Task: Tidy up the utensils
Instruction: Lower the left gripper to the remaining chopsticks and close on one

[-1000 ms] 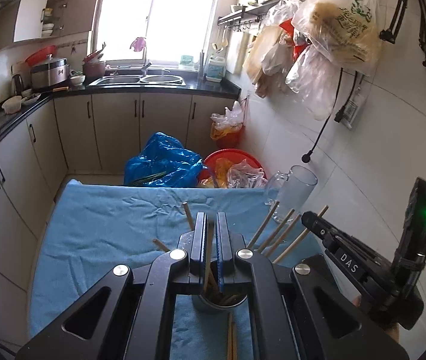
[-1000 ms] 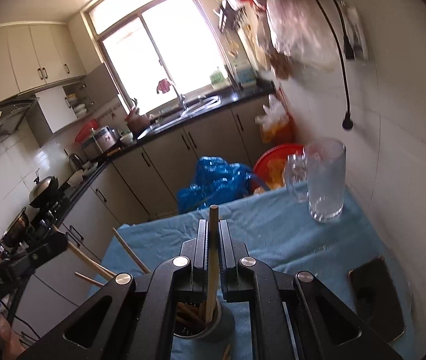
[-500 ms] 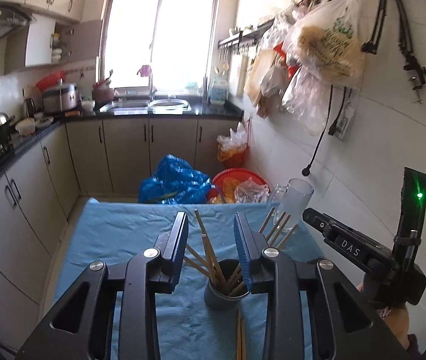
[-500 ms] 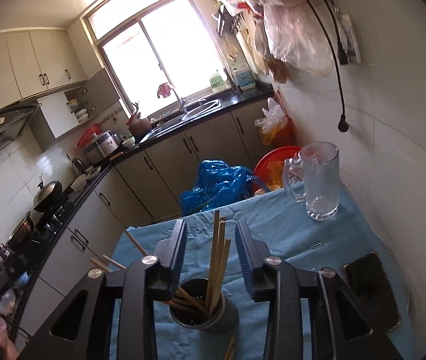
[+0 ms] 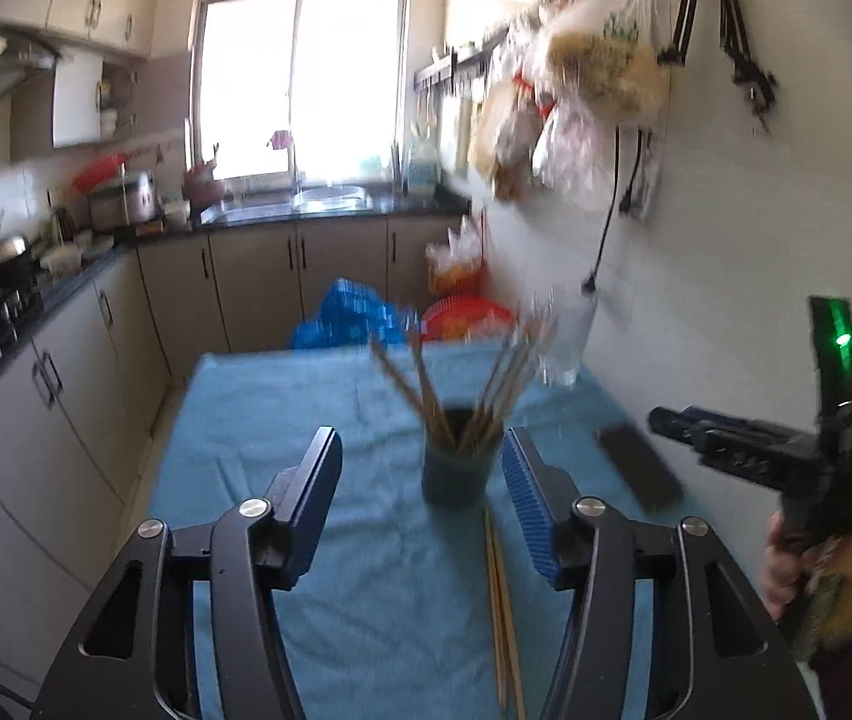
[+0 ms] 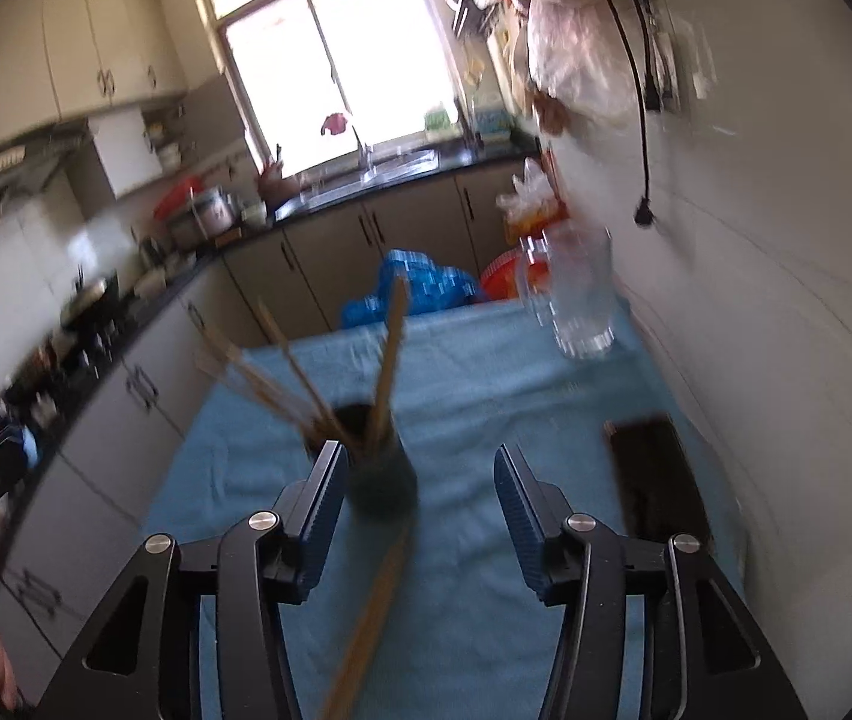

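both sets of fingers spread, just been opening, nothing pinched: left gripper (image 5: 421,483), right gripper (image 6: 420,495). dark cup (image 5: 455,468) of chopsticks (image 5: 426,387) just beyond the fingertips; loose chopstick pair (image 5: 501,606) flat on blue cloth (image 5: 282,420) between the left fingers. light, stiff, slippery sticks, likely best pinched mid-shaft.

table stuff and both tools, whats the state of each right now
left tool: open, empty, jaws just opened
right tool: open, empty, jaws just opened
dark cup: upright, holds a bunch of chopsticks
loose chopsticks: flat on the blue cloth
glass mug: upright, looks empty
dark flat object: flat on the cloth
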`<action>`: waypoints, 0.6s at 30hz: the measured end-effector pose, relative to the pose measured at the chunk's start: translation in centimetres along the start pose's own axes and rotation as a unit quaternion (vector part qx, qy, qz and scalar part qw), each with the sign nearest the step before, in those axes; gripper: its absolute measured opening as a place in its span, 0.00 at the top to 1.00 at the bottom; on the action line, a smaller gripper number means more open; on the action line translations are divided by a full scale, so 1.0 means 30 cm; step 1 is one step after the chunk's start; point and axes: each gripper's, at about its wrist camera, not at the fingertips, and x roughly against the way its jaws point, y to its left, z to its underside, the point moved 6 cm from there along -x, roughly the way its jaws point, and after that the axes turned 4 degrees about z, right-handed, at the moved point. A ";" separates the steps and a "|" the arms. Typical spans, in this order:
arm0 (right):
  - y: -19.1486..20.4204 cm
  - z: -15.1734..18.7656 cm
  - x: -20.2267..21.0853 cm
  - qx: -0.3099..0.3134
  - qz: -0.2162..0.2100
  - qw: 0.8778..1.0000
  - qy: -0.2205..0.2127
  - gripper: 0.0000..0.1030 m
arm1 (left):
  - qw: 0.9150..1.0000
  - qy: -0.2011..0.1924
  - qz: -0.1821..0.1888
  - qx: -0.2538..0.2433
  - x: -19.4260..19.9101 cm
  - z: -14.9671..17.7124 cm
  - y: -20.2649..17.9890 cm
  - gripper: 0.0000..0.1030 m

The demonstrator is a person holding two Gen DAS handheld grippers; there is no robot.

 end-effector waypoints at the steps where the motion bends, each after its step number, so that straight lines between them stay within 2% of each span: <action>1: -0.009 0.037 0.001 0.003 0.003 1.000 0.010 0.46 | 1.000 0.016 0.002 0.005 -0.021 0.047 0.006 0.47; 4: -0.044 0.192 -0.018 0.006 0.009 0.998 0.056 0.46 | 0.997 0.072 0.012 0.022 -0.107 0.192 0.012 0.47; 6: -0.059 0.292 -0.046 0.010 0.010 0.996 0.086 0.46 | 0.991 0.128 0.033 0.037 -0.191 0.313 0.000 0.47; 8: -0.073 0.371 -0.078 0.009 0.003 0.994 0.110 0.46 | 0.983 0.171 0.053 0.044 -0.258 0.412 -0.022 0.55; 10: -0.080 0.431 -0.101 0.001 -0.007 0.992 0.129 0.46 | 0.976 0.208 0.057 0.042 -0.322 0.490 -0.046 0.71; 11: -0.081 0.456 -0.112 -0.004 -0.015 0.990 0.138 0.46 | 0.972 0.223 0.062 0.039 -0.349 0.523 -0.061 0.73; 13: -0.082 0.501 -0.128 -0.015 -0.026 0.988 0.151 0.46 | 0.968 0.240 0.067 0.030 -0.387 0.572 -0.083 0.79; 18: -0.085 0.543 -0.154 -0.019 -0.031 0.987 0.158 0.46 | 0.965 0.248 0.080 0.015 -0.424 0.621 -0.122 0.80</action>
